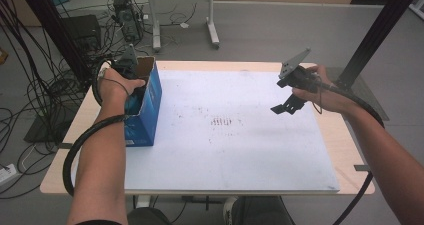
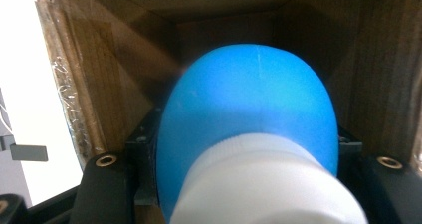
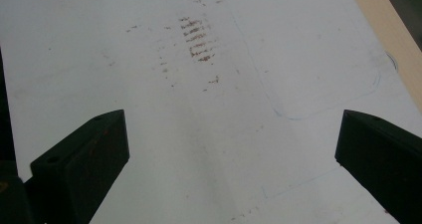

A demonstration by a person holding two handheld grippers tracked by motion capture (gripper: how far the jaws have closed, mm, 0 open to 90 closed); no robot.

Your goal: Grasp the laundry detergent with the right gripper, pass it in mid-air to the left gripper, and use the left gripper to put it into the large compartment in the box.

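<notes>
**Blue bottle held inside the cardboard box**

The blue plastic bottle with a white ribbed screw cap (image 2: 249, 134) sits between the jaws of the left gripper (image 2: 249, 184), cap end toward the camera and rounded body pointing into the open brown-lined, blue-printed cardboard box (image 1: 147, 102). The jaws are closed on the bottle, just below the cap. In the high view that box stands upright at the left edge of the white table mat (image 1: 235, 130), with the left gripper (image 1: 131, 77) dipped through its open top.

By its look the bottle is light, smooth and probably a little slippery; its wall is likely to give somewhat under pressure. The shoulder under the cap, where it is held, seems the soundest place to grip, since the ribbed cap is stiffer than the body and would keep it from sliding out.

The left gripper view gives what the high view hides: the bottle itself, and the box's inner walls close around it. The high view shows the box's place on the table and the right gripper (image 1: 286, 105) hovering well apart over the mat's right side. The right gripper view shows its black jaws (image 3: 229, 149) spread wide with nothing between them, above a stained patch of mat.
</notes>
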